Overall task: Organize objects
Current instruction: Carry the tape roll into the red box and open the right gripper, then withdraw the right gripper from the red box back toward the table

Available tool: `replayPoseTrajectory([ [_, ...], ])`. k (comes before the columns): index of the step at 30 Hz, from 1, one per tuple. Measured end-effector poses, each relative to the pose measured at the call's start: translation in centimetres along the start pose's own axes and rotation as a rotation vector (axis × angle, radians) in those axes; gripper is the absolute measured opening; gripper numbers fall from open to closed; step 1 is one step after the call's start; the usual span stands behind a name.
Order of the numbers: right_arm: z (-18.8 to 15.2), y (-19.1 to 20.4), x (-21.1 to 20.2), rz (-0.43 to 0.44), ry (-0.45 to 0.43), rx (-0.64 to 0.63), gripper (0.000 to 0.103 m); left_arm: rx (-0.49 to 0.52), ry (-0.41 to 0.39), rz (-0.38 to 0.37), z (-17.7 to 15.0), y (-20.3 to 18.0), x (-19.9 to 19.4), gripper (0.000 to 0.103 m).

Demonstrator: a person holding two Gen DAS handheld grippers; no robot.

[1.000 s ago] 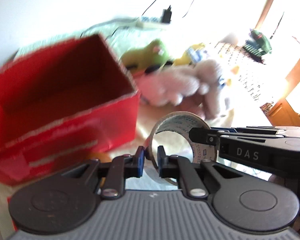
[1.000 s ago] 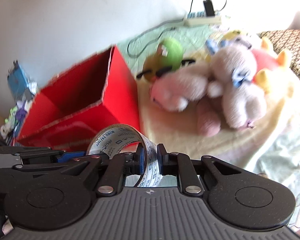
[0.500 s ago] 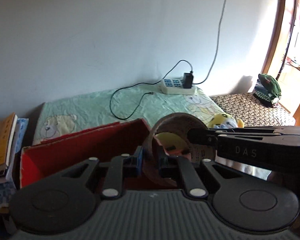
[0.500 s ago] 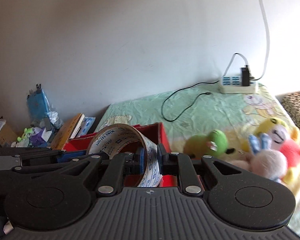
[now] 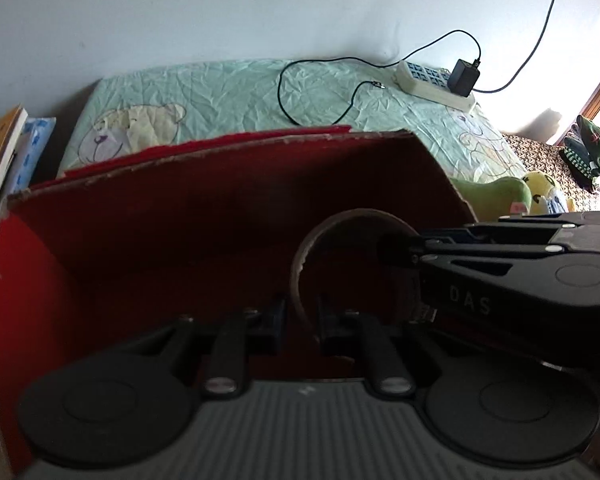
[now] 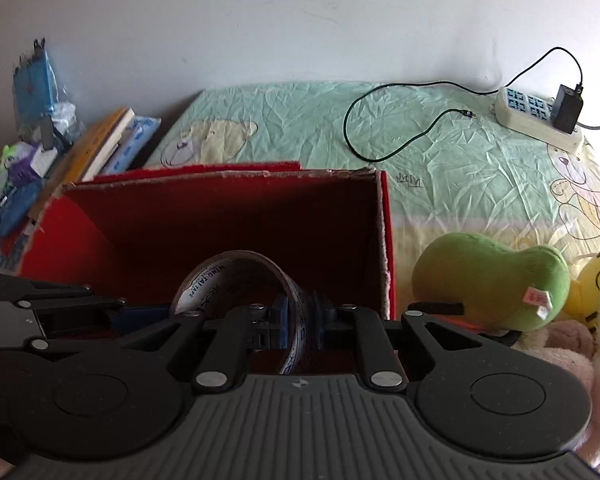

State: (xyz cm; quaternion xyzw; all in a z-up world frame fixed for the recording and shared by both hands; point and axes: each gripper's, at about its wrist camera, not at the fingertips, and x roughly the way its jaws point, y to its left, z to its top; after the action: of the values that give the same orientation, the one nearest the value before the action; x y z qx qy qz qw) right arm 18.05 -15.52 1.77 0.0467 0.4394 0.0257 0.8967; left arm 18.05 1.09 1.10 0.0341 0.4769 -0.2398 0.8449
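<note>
A roll of printed tape [image 6: 236,258] hangs over the inside of an open red cardboard box [image 6: 220,174]. My right gripper [image 6: 302,316] is shut on the roll's right wall. In the left wrist view the same roll [image 5: 352,216] looks like a dark brown ring, and the right gripper [image 5: 400,248] comes in from the right to clamp it. My left gripper [image 5: 302,316] has the ring's left wall between its fingers. Its jaws are opening, and thin gaps show beside the wall. The box [image 5: 220,152] looks dark and bare inside.
The box stands on a bed with a green bear-print sheet [image 6: 300,120]. A green plush [image 6: 488,276] and a yellow plush [image 6: 596,280] lie to the right of the box. A power strip [image 6: 536,120] with a black cable lies at the back. Books [image 6: 100,148] are stacked on the left.
Both grippers carried the tape roll from beside the plush toys to over the red box. The left jaws have parted slightly. The right jaws stay clamped.
</note>
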Motion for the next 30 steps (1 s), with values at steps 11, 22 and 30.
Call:
replayPoseTrajectory([
  [11, 0.4, 0.8, 0.9, -0.049, -0.055, -0.057, 0.019, -0.025, -0.004, 0.08, 0.4, 2.3, -0.1, 0.037],
  [22, 0.7, -0.5, 0.4, 0.201, 0.035, 0.114, 0.027, -0.025, -0.027, 0.232, 0.3, 4.5, -0.4, 0.048],
  [30, 0.1, 0.4, 3.3, 0.206, 0.125, 0.134, 0.025, -0.026, -0.023, 0.243, 0.0, 4.8, 0.0, 0.048],
])
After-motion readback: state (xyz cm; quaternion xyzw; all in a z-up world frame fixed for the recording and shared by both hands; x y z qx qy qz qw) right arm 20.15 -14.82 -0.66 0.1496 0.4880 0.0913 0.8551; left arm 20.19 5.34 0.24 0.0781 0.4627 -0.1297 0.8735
